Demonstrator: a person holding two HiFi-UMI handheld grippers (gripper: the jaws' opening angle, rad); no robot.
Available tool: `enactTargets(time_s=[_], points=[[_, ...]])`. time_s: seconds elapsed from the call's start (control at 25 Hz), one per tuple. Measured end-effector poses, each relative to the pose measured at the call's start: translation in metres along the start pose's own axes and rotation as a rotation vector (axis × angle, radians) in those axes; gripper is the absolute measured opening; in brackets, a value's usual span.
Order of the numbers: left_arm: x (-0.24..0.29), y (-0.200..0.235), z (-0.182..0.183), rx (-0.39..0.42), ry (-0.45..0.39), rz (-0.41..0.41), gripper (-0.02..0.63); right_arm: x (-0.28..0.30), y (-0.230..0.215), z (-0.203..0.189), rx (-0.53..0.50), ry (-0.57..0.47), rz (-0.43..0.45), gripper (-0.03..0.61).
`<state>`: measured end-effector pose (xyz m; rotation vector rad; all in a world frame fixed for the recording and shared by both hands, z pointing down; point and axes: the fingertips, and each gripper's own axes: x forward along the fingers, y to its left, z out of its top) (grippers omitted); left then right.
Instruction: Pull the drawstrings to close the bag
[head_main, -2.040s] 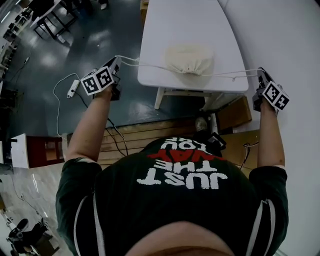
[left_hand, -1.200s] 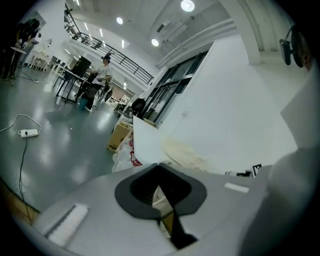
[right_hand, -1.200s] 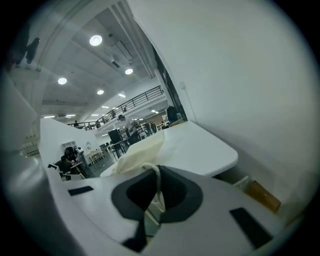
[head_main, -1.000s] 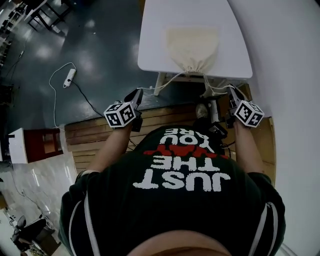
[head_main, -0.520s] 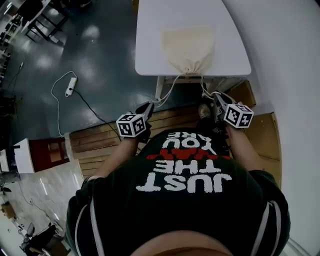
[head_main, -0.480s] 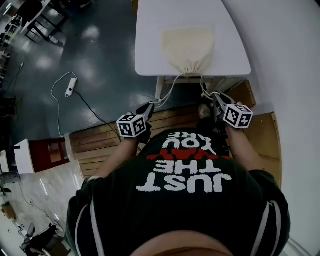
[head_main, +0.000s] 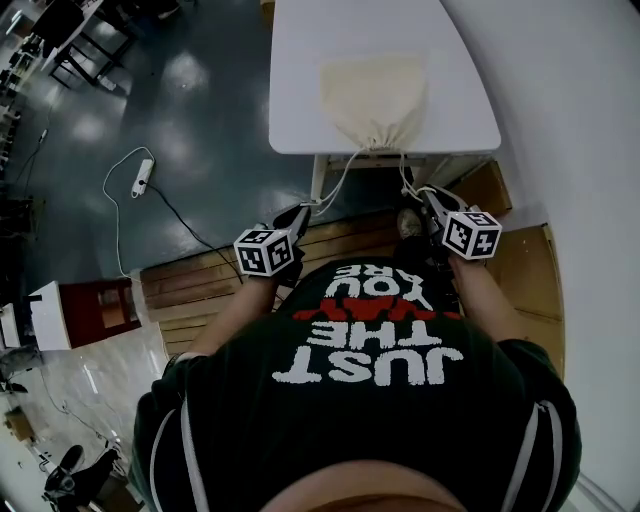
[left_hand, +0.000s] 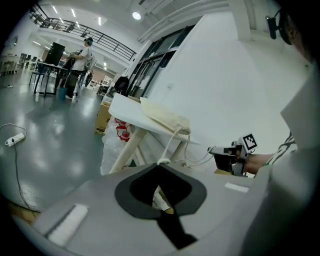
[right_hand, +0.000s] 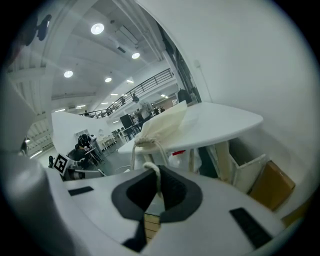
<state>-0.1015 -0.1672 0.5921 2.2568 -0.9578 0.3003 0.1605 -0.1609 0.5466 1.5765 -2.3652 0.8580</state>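
While you look down in the head view, the bag (head_main: 373, 95) lies on the white table (head_main: 300, 60). Its long axis runs away from you and its gathered mouth points at you by the near edge. Your left gripper (head_main: 299, 210) and right gripper (head_main: 420, 193) sit close to your chest, with the left drawstring (head_main: 335, 180) and right drawstring (head_main: 405, 172) running up to that mouth. In the left gripper view, the jaws are pressed together, pinching the left drawstring (left_hand: 170, 142) near its knot. In the right gripper view, the jaws likewise clamp the right drawstring (right_hand: 151, 175). By the look of it, the pull is nearly finished. Next, judge the neck; if it is loose, tug both cords evenly straight back.
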Motion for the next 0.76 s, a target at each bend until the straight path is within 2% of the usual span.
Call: enactTargets(time_s=[0.76], points=[[-0.0049, -0.003, 0.0082, 0.008, -0.014, 0.003, 0.009, 0.0016, 0.0089, -0.0024, -0.039, 0.027, 0.016, 0.008]])
